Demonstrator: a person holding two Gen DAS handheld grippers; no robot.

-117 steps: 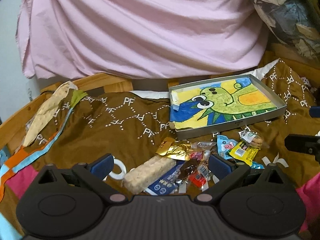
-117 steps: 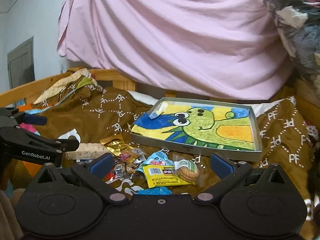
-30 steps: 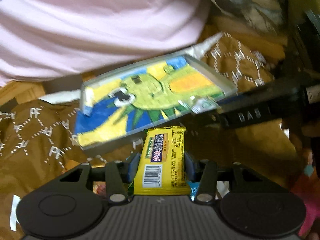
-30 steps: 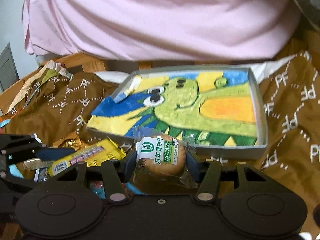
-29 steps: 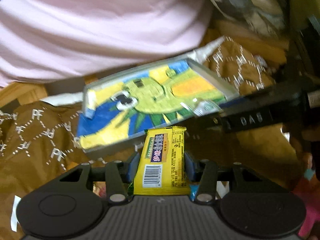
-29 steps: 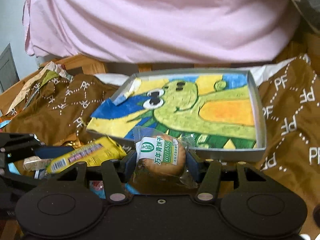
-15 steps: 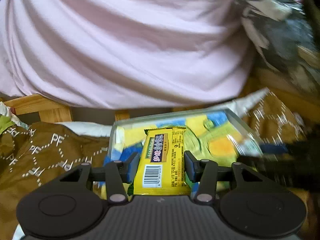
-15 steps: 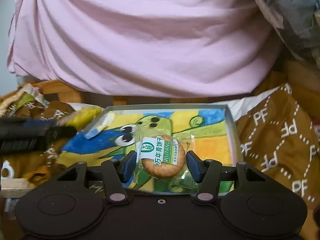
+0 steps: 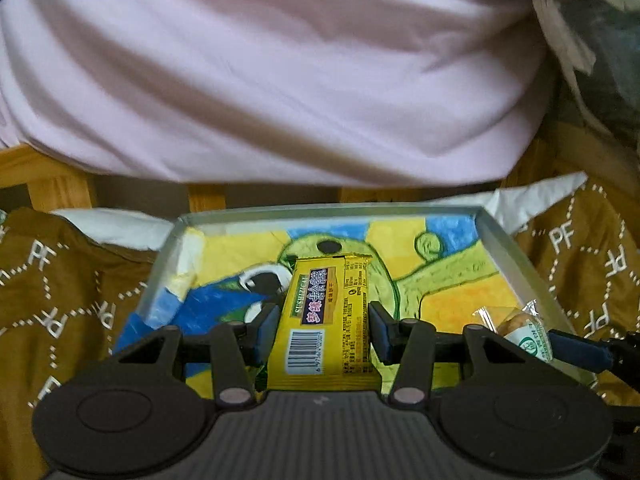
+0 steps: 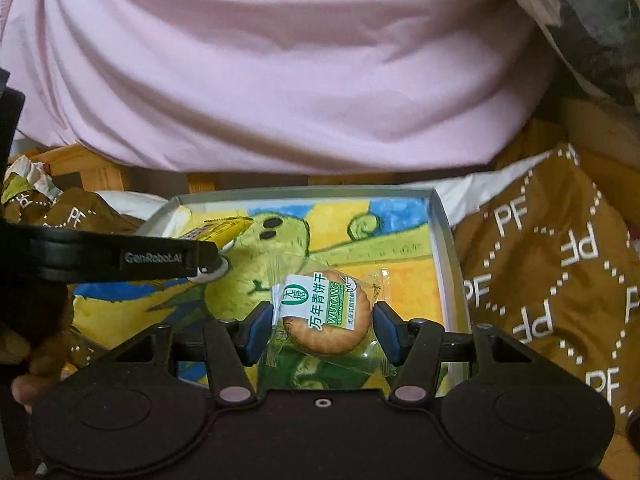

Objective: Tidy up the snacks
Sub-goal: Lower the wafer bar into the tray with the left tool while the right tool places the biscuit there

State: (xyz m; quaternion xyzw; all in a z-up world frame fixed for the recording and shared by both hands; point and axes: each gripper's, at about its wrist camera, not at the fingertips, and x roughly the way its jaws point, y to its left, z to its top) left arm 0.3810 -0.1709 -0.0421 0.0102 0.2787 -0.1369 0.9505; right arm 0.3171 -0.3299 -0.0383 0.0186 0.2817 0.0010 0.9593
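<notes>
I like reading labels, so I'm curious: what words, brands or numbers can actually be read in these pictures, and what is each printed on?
"WUTANG", beside "万年青饼干": white label of the wrapped biscuit in the right gripper jaws.
"GenRobot.AI": side of the left gripper.
"PF", repeated: brown cloth.
Yellow snack bar in the left gripper's jaws: Chinese name, side lettering, small print and barcode digits too blurred to read.
</notes>
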